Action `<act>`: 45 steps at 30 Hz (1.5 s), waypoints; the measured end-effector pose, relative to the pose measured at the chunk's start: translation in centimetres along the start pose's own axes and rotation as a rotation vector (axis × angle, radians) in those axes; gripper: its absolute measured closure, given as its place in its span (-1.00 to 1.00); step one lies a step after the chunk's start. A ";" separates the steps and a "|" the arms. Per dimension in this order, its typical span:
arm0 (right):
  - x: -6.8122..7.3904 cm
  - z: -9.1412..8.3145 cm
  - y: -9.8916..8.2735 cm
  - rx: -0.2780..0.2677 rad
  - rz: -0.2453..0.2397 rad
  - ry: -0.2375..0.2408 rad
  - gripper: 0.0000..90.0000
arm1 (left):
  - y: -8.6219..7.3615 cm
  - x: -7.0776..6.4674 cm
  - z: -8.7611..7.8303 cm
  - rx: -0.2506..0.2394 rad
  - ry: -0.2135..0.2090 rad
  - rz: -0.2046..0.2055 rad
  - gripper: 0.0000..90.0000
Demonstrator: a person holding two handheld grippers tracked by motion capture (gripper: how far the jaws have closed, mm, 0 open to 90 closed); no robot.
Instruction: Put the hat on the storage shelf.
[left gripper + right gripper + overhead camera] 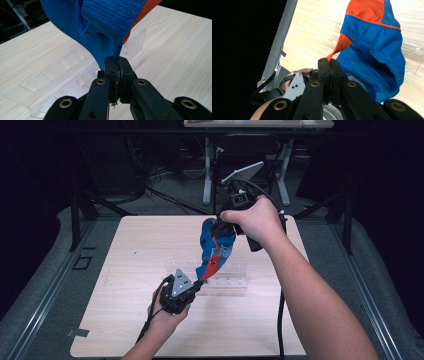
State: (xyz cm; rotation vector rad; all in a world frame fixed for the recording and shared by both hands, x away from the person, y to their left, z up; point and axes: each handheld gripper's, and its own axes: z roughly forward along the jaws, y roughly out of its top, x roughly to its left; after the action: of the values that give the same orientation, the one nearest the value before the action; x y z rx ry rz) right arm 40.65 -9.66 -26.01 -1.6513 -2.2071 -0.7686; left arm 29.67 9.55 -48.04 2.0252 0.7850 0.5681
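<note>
A blue and orange garment (216,247) hangs in the air above the middle of the counter (130,270), stretched btwn the two tongs. It's blue mesh fabric w/ an orange strip running down it.

Left tongs (197,284) sit low, near the front-centre of the counter, held in the person's left hand (167,312). In the left gripper view the jaws are pressed together on a thin bit of the garment's (110,20) lower edge, cloth rising straight up out of them.

Right tongs (220,226) are higher and further back, held in the right hand (255,220), forearm coming across from the right. In the right gripper view the jaws are pinched tight on an orange corner of the garment (374,50), the rest bagging out to the right of them. The left gripper's grey plate shows below.

Under the cloth, on the counter, lies a clear plastic rack (227,280) w/ slots along it; the garment hangs over it, can't tell if it's touching. Left gripper view shows the rack (57,75) just behind the jaws, flat on the wood.
</note>
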 end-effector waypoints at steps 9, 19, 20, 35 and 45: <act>-0.2 1.3 0.2 0.007 0.005 0.012 0.99 | -0.6 0.5 0.5 0.021 0.005 -0.020 0.96; -1.1 2.4 0.2 0.010 0.014 0.019 0.99 | -1.2 0.5 1.1 0.036 0.000 -0.031 0.96; -1.2 2.5 0.2 0.012 0.018 0.017 0.99 | -1.3 0.5 1.1 0.039 0.002 -0.034 0.96; -3.2 3.8 0.2 0.013 0.040 -0.007 0.99 | -2.1 1.1 1.4 0.055 -0.005 -0.056 0.96; -4.1 4.8 0.1 0.024 0.057 -0.027 0.99 | -2.7 1.2 1.8 0.070 -0.009 -0.063 0.97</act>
State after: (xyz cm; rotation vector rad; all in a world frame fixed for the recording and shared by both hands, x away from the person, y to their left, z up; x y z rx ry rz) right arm 42.40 -10.21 -32.05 -1.7149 -2.1684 -0.7062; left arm 30.81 10.56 -51.16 2.0570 0.8715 0.5016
